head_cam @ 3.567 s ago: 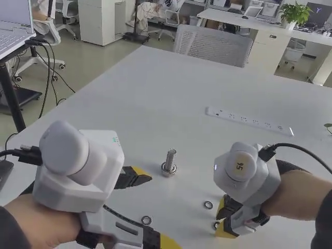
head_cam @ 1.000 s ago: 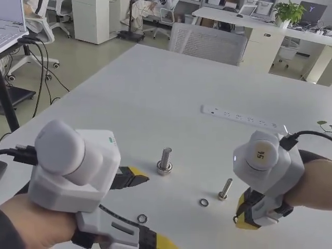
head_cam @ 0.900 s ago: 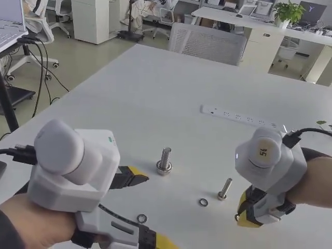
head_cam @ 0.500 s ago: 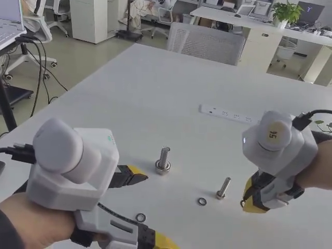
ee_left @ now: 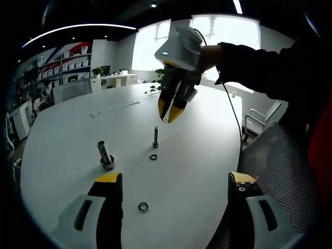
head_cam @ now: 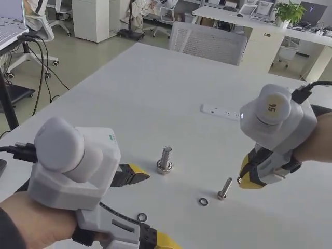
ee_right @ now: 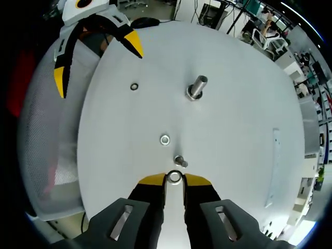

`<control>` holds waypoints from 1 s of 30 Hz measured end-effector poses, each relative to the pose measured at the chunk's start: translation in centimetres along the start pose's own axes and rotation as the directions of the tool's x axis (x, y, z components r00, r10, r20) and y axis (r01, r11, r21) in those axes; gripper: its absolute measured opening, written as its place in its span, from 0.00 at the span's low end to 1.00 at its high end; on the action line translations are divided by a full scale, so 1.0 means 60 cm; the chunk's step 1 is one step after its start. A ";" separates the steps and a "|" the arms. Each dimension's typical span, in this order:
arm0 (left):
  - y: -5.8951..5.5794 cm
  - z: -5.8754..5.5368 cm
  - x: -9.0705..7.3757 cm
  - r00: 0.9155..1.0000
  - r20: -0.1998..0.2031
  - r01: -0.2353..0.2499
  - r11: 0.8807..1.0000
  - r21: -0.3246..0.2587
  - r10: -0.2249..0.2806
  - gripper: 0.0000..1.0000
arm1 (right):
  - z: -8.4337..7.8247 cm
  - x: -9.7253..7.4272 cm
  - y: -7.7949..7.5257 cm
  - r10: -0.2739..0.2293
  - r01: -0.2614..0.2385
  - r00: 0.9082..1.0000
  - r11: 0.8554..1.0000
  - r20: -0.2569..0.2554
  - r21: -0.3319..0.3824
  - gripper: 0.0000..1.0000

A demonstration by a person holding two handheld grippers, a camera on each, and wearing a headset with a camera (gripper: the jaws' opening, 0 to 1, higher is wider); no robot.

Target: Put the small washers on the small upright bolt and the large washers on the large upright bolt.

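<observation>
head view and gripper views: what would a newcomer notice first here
The right tongs hang close over the small bolt, shut on a washer. In the head view the large bolt stands to its left on the white table. The left tongs gape open, with two loose washers lying on the table ahead of them.

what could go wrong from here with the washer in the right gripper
1. The right gripper pinches the small washer only at its jaw tips, so it may slip or tilt before reaching the small bolt.
2. That thin bolt stands with nothing bracing it; a nudge from the jaws could topple it.
</observation>
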State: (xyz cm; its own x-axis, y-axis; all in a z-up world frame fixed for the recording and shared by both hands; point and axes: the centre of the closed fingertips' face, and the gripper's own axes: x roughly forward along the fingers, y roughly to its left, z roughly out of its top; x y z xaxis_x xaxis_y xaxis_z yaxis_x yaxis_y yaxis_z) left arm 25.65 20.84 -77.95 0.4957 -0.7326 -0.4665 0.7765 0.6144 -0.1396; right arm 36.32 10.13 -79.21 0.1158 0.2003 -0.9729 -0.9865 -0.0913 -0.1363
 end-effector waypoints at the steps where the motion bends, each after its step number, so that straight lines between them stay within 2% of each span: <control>1: 0.001 0.000 -0.001 1.000 0.001 -0.001 1.000 -0.002 0.001 0.83 | 0.002 0.000 -0.002 -0.001 0.001 1.000 1.000 0.000 -0.003 0.14; 6: 0.003 0.000 -0.002 1.000 -0.002 -0.003 1.000 -0.004 0.003 0.83 | 0.009 0.002 -0.014 -0.008 0.007 1.000 1.000 -0.007 -0.017 0.14; 15: 0.006 0.000 -0.003 1.000 -0.005 -0.006 1.000 -0.009 0.006 0.83 | 0.013 0.015 -0.022 0.006 -0.007 1.000 1.000 -0.009 -0.029 0.14; 30: 0.007 -0.001 -0.004 1.000 -0.006 -0.008 1.000 -0.015 0.008 0.83 | 0.011 0.035 -0.020 0.029 -0.030 0.999 0.999 -0.030 -0.039 0.14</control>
State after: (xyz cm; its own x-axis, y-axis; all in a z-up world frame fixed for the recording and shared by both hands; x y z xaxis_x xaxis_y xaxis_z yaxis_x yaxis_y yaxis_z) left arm 25.85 21.28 -77.98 0.4992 -0.7262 -0.4727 0.7666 0.6244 -0.1495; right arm 37.69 11.32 -80.96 0.0902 0.1687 -0.9815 -0.9842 -0.1356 -0.1138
